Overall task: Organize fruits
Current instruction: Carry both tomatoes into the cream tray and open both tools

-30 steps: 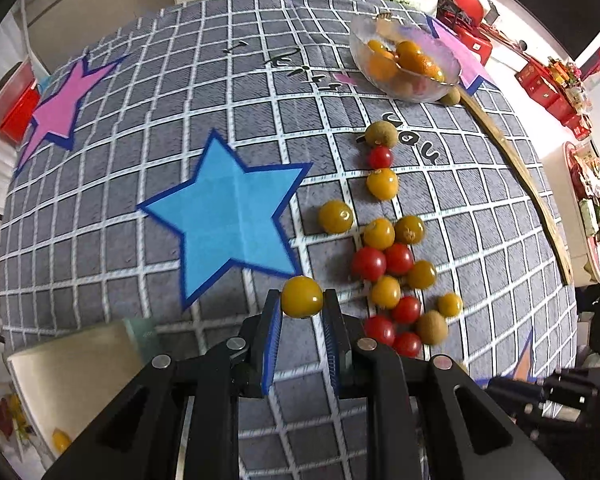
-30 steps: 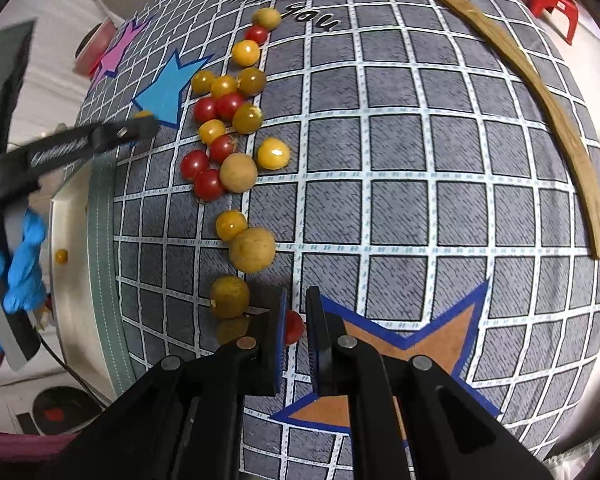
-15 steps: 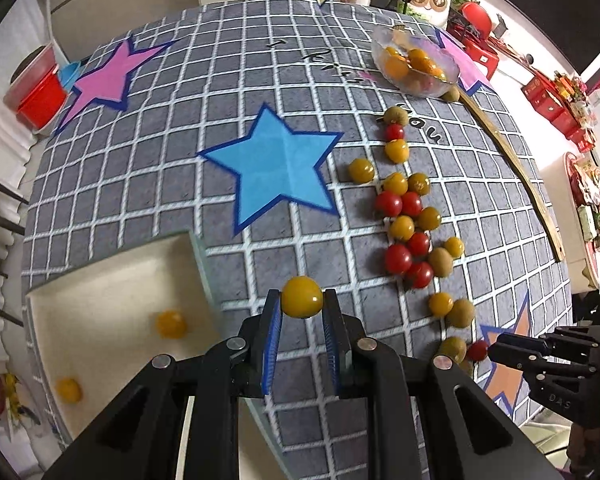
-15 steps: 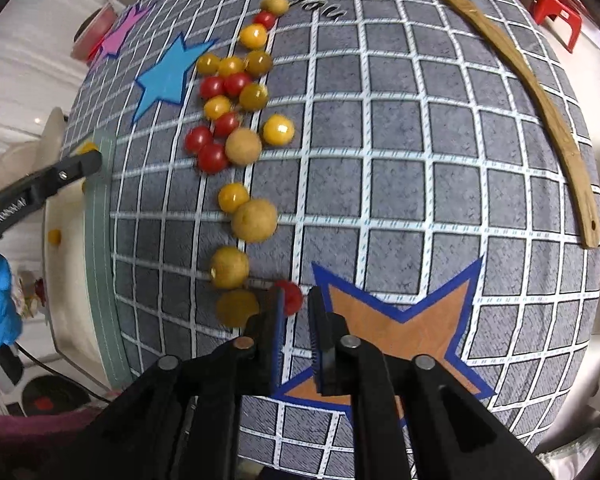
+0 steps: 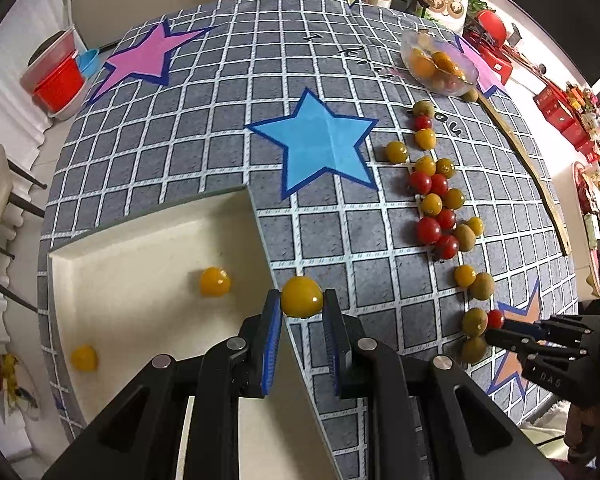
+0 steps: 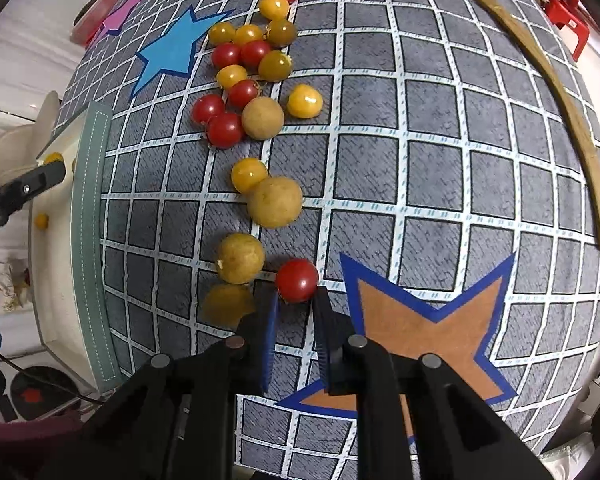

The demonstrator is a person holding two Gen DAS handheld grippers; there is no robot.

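left tool pinches yellow tomato, above tray edge | tray holds two yellow tomatoes | right tool pinches red tomato, near orange star | loose fruit row lies on bench cloth | glass bowl of fruit at far side

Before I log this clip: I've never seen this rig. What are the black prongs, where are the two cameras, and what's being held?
No robot: a person holds a two-finger claw in each hand, with a fisheye camera on each looking along its fingers. The left claw pinches a yellow tomato at the edge of a cream tray that holds two more. The right claw grips a red tomato near an orange star. More red, yellow and brownish fruits lie on the grid cloth, and a glass bowl holds others.
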